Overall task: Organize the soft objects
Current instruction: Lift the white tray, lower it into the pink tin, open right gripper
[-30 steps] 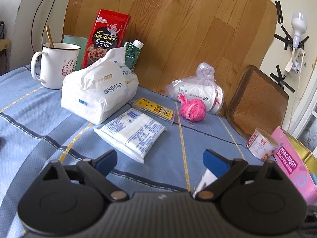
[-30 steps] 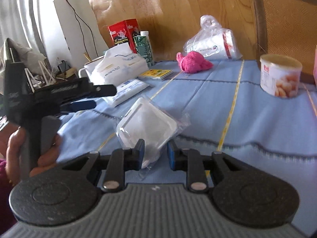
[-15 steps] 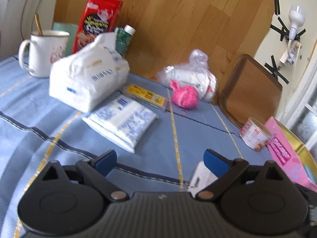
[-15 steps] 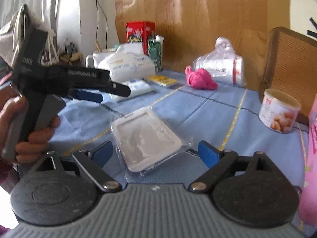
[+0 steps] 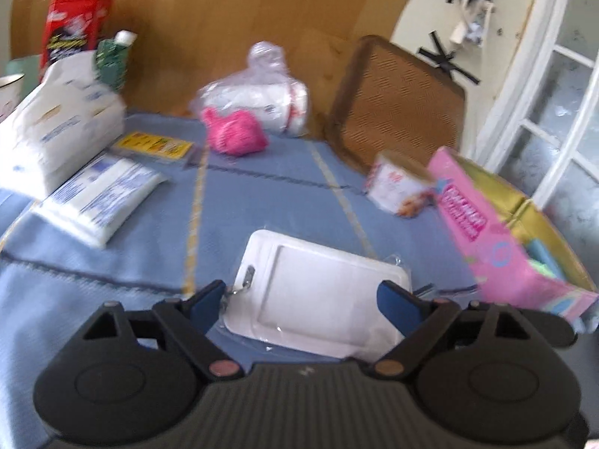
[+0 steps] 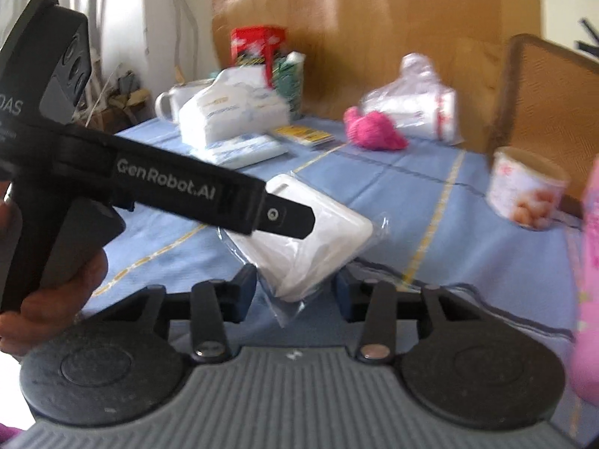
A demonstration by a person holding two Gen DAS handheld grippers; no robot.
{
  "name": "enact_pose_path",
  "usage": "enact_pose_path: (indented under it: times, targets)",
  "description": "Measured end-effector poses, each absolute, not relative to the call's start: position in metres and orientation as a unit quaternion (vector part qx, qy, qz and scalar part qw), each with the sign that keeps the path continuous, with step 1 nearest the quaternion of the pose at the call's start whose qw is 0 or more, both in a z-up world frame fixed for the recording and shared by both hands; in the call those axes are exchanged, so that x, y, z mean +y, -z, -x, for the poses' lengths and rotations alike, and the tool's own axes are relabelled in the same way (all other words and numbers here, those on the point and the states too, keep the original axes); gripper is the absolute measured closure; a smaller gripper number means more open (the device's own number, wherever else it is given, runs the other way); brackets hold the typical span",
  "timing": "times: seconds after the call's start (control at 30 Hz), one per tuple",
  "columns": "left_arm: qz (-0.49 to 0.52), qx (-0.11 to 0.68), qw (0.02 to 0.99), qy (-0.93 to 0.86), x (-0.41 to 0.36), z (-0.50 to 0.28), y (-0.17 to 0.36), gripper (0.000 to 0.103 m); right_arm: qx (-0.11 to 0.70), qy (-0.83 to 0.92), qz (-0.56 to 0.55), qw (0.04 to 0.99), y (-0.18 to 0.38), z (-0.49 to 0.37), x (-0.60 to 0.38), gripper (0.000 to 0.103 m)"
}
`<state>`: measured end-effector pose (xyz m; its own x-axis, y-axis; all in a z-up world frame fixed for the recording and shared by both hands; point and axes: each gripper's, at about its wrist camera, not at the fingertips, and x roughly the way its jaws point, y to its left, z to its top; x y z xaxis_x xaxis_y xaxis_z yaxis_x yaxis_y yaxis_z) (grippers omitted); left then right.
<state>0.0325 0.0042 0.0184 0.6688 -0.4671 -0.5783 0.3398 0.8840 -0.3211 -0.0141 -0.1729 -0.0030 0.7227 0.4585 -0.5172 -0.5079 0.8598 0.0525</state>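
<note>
Now, the moment: both tongs are coming around one white packet.
Packet place: the white packet [image 5: 318, 292] is lying flat on the counter [image 5: 269, 205], between the blue tips of the left tongs [image 5: 305, 301]; in the right wrist view its near corner [image 6: 299, 254] is sitting between the tips of the right tongs [image 6: 295, 292].
Left tongs: they are standing wide open, one tip at each side of the packet, and are gripping nothing; I cannot tell if the tips are touching the wrapper.
Right tongs: they are partly open, and the tips are not pressing on the packet.
Handling: the packet is looking light and thin, with a loose clear wrapper that is probably slippery and is crinkling at the edges; the white inside is seeming half stiff, so it should bend a little, not break.
Where to hold: I would be taking it across the white body near one short edge, not by the loose wrapper flap.
Counter: a blue cloth with yellow stripes is covering it, soft and not slippery.
Room: a pink box [image 5: 498, 239] is standing open just right of the packet, a small tin [image 5: 400, 187] beyond it, a pink knitted thing [image 5: 234, 136] and tissue packs [image 5: 60, 131] farther back; a wooden board and a chair are behind.
</note>
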Motion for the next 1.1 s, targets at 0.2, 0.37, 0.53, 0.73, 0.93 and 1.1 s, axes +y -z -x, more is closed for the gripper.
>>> enact_pose_path:
  times: [0.2, 0.37, 0.53, 0.73, 0.93, 1.1]
  targets:
    - [0.057, 0.292, 0.913, 0.279, -0.056, -0.031, -0.062, 0.013, 0.179, -0.191, 0.054, 0.963, -0.024, 0.045, -0.208, 0.057]
    - [0.011, 0.270, 0.901, 0.340, -0.134, -0.032, -0.085, 0.013, 0.135, -0.113, 0.032, 0.984, -0.042, 0.063, -0.262, 0.057]
    - [-0.025, 0.263, 0.887, 0.378, -0.213, -0.033, -0.092, 0.012, 0.128, -0.042, 0.000, 0.991, -0.045, 0.071, -0.319, 0.057]
    - [-0.041, 0.272, 0.881, 0.384, -0.249, -0.025, -0.088, 0.009, 0.135, 0.108, -0.002, 0.985, -0.029, 0.042, -0.368, 0.053]
    - [-0.033, 0.272, 0.892, 0.359, -0.214, -0.019, -0.085, 0.008, 0.125, 0.131, -0.071, 0.981, -0.024, 0.053, -0.397, 0.053]
    - [0.001, 0.285, 0.902, 0.324, -0.165, -0.023, -0.075, 0.008, 0.106, 0.101, -0.071, 0.987, -0.032, 0.062, -0.382, 0.052]
